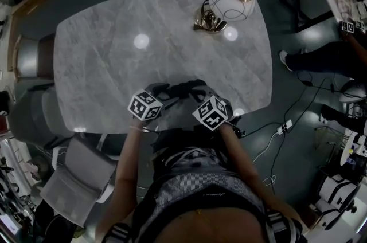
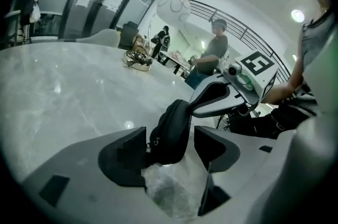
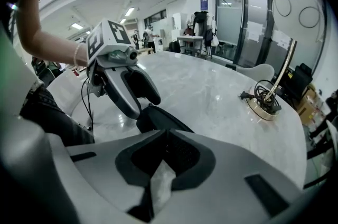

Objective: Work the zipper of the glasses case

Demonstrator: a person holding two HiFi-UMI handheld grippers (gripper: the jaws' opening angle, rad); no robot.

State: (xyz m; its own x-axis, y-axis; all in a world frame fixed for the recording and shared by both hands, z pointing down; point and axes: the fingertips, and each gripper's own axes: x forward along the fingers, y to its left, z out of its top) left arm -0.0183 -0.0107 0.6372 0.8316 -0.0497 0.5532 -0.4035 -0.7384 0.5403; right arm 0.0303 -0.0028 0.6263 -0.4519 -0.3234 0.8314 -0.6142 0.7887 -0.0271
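A black glasses case [image 2: 171,130] hangs tilted just above the grey marble table [image 1: 114,64], near its front edge. My left gripper [image 2: 170,146] is open around the case's lower end. The small zipper pull [image 2: 153,145] lies by its left pad, and a gap shows at the right pad. My right gripper [image 3: 166,138] is shut on the case's [image 3: 158,118] other end; in the left gripper view its fingers [image 2: 214,99] clamp the case's top. In the head view both grippers, left [image 1: 163,89] and right [image 1: 198,91], meet over the dark case [image 1: 182,87].
A lamp with a white globe shade [image 1: 231,0] and gold base [image 1: 209,21] stands at the table's far right. Chairs [image 1: 34,58] line the left side. A person's legs [image 1: 321,58] and floor cables [image 1: 284,127] are on the right.
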